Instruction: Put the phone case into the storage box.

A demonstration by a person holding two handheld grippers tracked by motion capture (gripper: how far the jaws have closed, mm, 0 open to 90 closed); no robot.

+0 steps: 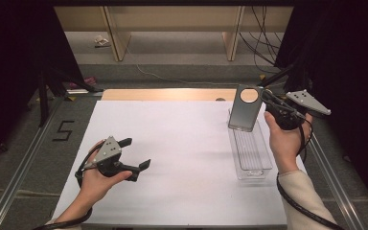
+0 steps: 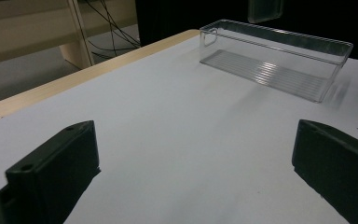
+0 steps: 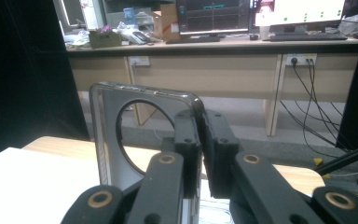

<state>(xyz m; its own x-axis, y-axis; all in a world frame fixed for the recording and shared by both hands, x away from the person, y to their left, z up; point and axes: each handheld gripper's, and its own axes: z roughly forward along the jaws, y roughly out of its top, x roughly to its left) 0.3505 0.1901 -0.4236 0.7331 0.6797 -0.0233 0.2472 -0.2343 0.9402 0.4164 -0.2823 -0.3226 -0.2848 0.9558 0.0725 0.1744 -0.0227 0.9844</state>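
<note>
White paper sheet (image 1: 182, 158) covers most of the table; items are recorded from left to right. At near left, the left gripper (image 1: 136, 154) rests low over the sheet in the person's left hand (image 1: 96, 182), jaws spread wide with nothing between them; the left gripper view confirms bare paper between both black jaws. At right stands one clear plastic tray (image 1: 251, 153), a narrow rectangular bin whose long axis runs near to far along the right edge of the sheet; it appears to hold nothing. Above the tray's far end, the right gripper (image 1: 264, 101) is clenched on one phone case (image 1: 245, 108), a grey translucent shell with a round camera cut-out near its top. The case is held upright, clear of the table, its long axis roughly vertical and its lower edge just over the tray's far end. In the right gripper view the jaws pinch the case's side wall (image 3: 193, 140) beside the cut-out. Governing relation: the tray lies directly below and nearward of the held case, so lowering it in likely requires tipping the case's long axis into line with the tray's. The right hand (image 1: 285, 141) is much nearer the tray. Count: two grippers, one tray, one case.
</note>
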